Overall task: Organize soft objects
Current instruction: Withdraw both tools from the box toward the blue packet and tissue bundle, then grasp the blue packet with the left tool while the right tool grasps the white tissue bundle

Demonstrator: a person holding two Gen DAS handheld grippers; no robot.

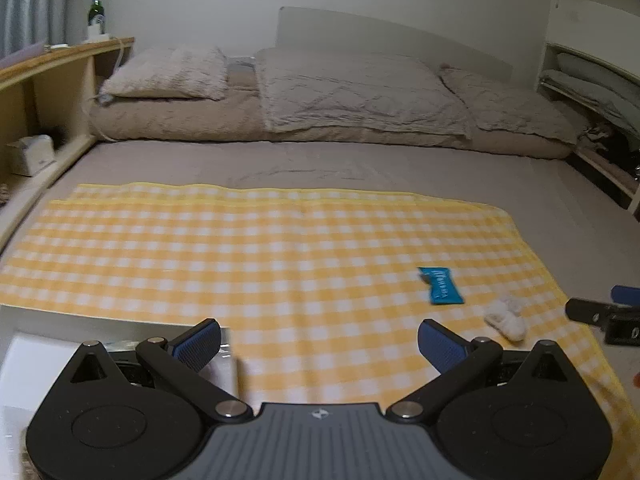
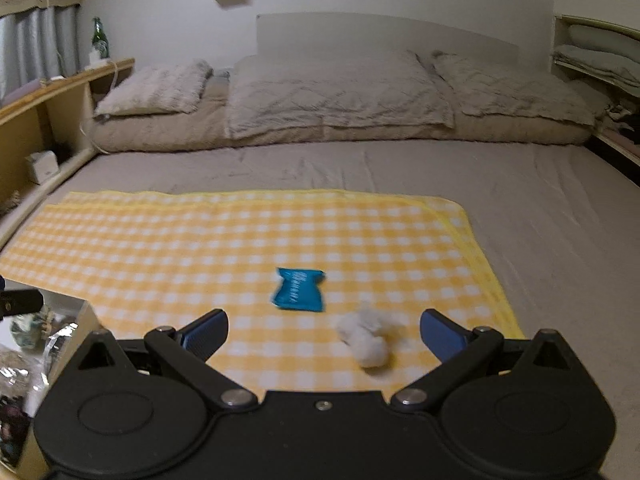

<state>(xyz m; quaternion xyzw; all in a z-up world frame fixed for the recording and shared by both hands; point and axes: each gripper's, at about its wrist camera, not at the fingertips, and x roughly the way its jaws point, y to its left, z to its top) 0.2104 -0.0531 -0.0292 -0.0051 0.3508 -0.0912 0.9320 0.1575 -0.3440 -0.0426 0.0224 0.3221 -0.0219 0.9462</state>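
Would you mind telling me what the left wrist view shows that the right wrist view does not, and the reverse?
Only the left wrist view shows the left gripper, open, and the right gripper's tip at its right edge. Only the right wrist view shows the right gripper, open, and a clear container holding items at lower left. Both show the yellow checked cloth, the blue packet, the white fluffy object, the pillows and the green bottle.

checked cloth, glossy blue packet, fluffy white toy
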